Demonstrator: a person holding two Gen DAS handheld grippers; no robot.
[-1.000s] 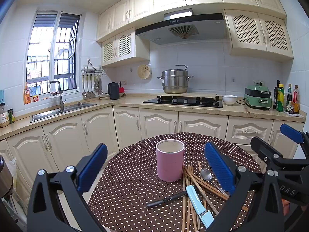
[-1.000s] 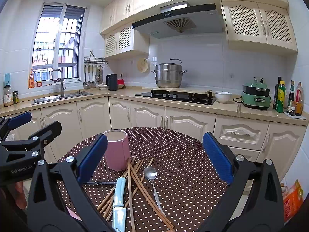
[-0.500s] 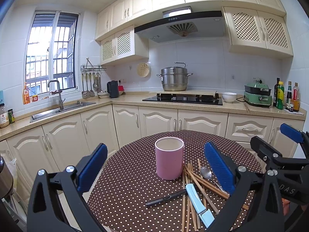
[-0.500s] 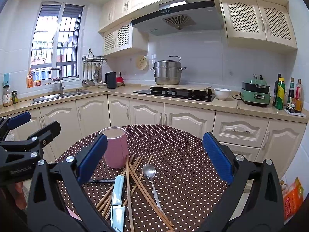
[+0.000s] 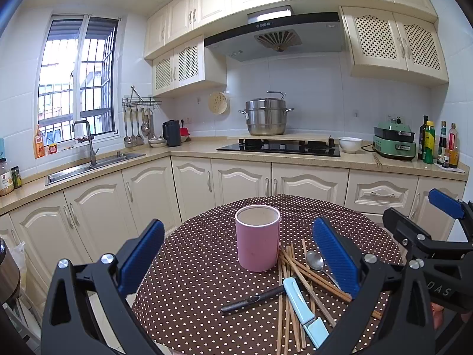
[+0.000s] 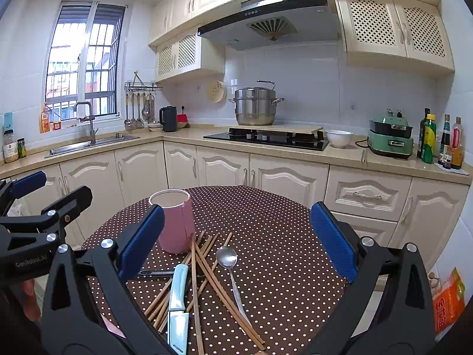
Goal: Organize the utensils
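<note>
A pink cup point(image 5: 257, 236) point(image 6: 176, 224) stands upright and empty on a round brown polka-dot table point(image 5: 207, 272) point(image 6: 280, 251). Beside it lie several wooden chopsticks point(image 5: 298, 278) point(image 6: 207, 269), a metal spoon point(image 5: 315, 261) point(image 6: 229, 261), a light-blue knife point(image 5: 304, 310) point(image 6: 179, 301) and a dark-handled tool point(image 5: 252, 298) point(image 6: 156, 272). My left gripper point(image 5: 236, 257) is open and empty, held above the table in front of the cup. My right gripper point(image 6: 236, 245) is open and empty, over the utensil pile. Each gripper shows at the edge of the other's view.
Cream kitchen cabinets and a counter point(image 5: 207, 151) run behind the table, with a sink point(image 5: 88, 165), a stove with a steel pot point(image 5: 266, 117), a white bowl point(image 5: 350, 144), a green cooker point(image 5: 394, 140) and bottles point(image 5: 437, 145). An orange bag point(image 6: 448, 301) lies on the floor at right.
Both cameras have tilted upward a little, so the table and cup sit slightly lower in view. Both grippers stay open; the utensils have not moved.
</note>
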